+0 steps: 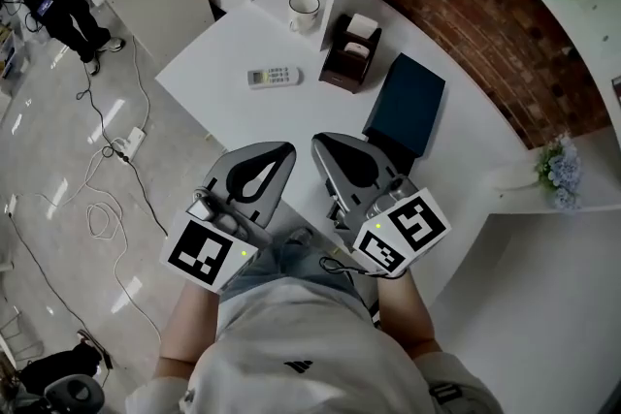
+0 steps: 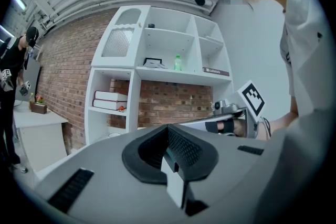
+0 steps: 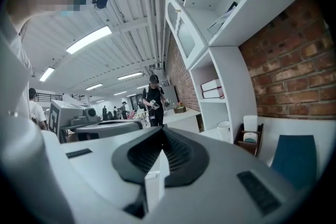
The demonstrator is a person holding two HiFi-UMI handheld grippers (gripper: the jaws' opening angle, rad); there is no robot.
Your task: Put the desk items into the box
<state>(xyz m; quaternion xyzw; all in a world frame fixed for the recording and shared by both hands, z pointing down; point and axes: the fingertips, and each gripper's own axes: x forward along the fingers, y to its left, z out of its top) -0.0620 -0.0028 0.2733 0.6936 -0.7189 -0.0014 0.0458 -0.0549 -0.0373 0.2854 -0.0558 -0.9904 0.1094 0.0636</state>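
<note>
Left gripper (image 1: 279, 150) and right gripper (image 1: 323, 143), both closed and empty, hang short of the desk (image 1: 218, 63). The remote (image 1: 274, 76) lies near the brown box (image 1: 349, 53); next, likely reach it with jaws opened.

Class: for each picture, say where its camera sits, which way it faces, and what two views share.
Head view: on the person's head, facing down at the white desk; left gripper, right gripper and forearms show.
Left gripper view: on that gripper, facing the white shelf unit; right gripper shows.
Right gripper view: on that gripper, facing the room beyond the desk; left gripper shows.
Shared: head and right gripper views show the white ceramic mug.
</note>
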